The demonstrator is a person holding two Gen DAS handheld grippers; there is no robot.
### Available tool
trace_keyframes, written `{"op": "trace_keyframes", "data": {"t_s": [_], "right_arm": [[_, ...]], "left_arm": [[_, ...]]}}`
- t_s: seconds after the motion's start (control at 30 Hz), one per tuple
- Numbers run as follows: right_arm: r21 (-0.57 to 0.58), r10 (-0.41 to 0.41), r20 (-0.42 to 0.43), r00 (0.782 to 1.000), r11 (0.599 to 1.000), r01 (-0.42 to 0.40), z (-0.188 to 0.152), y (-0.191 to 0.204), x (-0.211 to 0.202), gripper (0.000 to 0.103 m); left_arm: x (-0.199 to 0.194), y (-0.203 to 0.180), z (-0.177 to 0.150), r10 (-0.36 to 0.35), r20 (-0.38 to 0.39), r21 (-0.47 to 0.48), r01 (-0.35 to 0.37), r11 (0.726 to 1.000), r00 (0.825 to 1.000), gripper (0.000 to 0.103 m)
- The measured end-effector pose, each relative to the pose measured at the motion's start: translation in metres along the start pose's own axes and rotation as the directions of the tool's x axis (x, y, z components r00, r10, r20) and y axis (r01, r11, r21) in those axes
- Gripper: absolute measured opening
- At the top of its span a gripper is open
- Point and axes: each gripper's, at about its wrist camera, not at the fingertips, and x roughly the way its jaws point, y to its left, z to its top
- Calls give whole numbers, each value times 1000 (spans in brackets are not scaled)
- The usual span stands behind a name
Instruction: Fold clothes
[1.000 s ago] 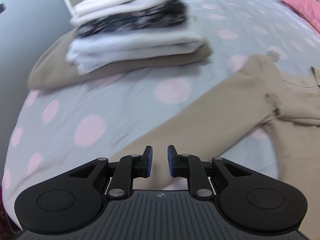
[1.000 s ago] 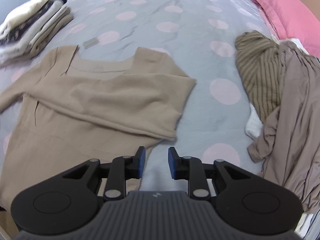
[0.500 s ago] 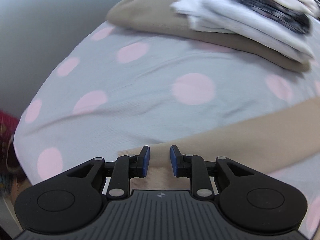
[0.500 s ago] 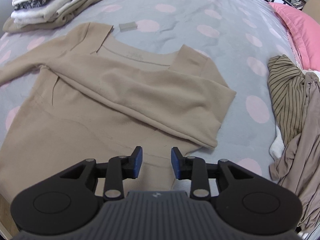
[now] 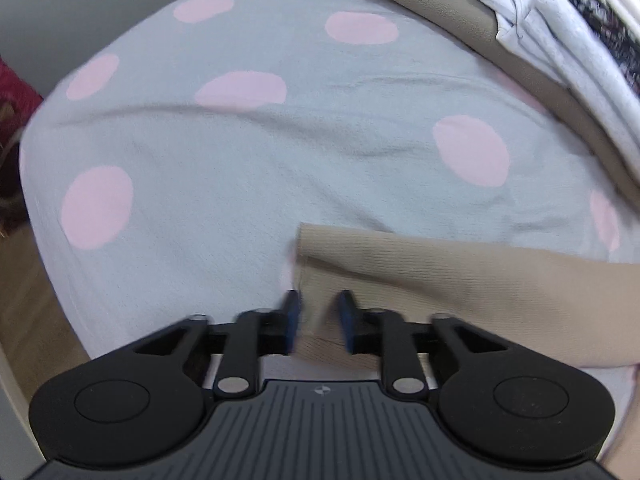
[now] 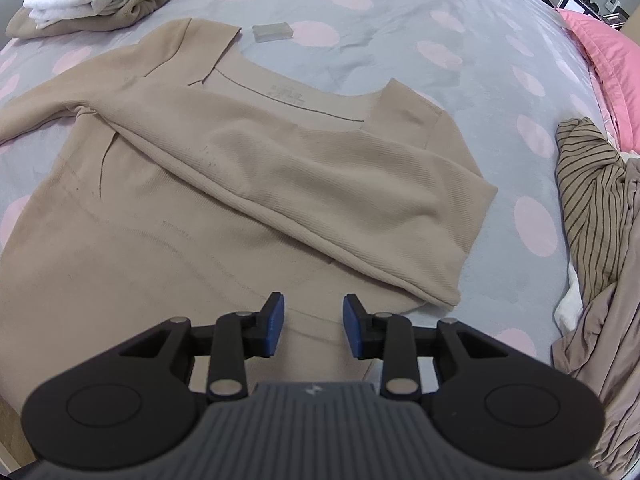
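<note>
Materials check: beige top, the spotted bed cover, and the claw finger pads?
Beige top: fine ribbed knit, matte, soft drape; vertical ribs show on the sleeve cuff. Bed cover: thin woven fabric, probably cotton, matte with shallow creases. Finger pads: blue, smooth, rubbery-looking on black, likely plastic, arms; exact material unclear.

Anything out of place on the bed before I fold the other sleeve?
A small grey label-like piece lies loose on the bedspread just beyond the beige sweater collar. Unfolded clothes are heaped at the right edge.

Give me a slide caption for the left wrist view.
Open left gripper straddles the beige sleeve cuff on the polka-dot bedspread.
</note>
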Motion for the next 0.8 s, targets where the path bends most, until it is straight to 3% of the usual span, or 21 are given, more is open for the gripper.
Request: {"op": "trace_keyframes", "data": {"t_s": [0.23,0.33,0.43,0.53,0.63,0.8], "right_arm": [[20,-22,16,1000,1000,22,0,-6,-7,36],[50,-40,16,999,998,39,1,-14,-10,36],[90,-58,20,998,994,56,5,-24,-15,36],[138,-71,42,997,988,64,9,-36,-25,36],[192,-68,72,995,980,53,8,-50,-37,36],[245,-81,93,992,968,56,3,-69,-47,36]], "left_arm": [[-51,-33,-1,-79,149,43,73,996,986,2],[-87,-61,-5,-186,221,107,165,980,957,2],[-125,-98,-10,-288,283,212,233,949,915,2],[-164,-144,-13,-406,304,316,310,897,862,2],[-200,-199,-18,-523,295,421,383,822,800,2],[-235,-299,-49,-647,197,580,444,683,737,2]]}}
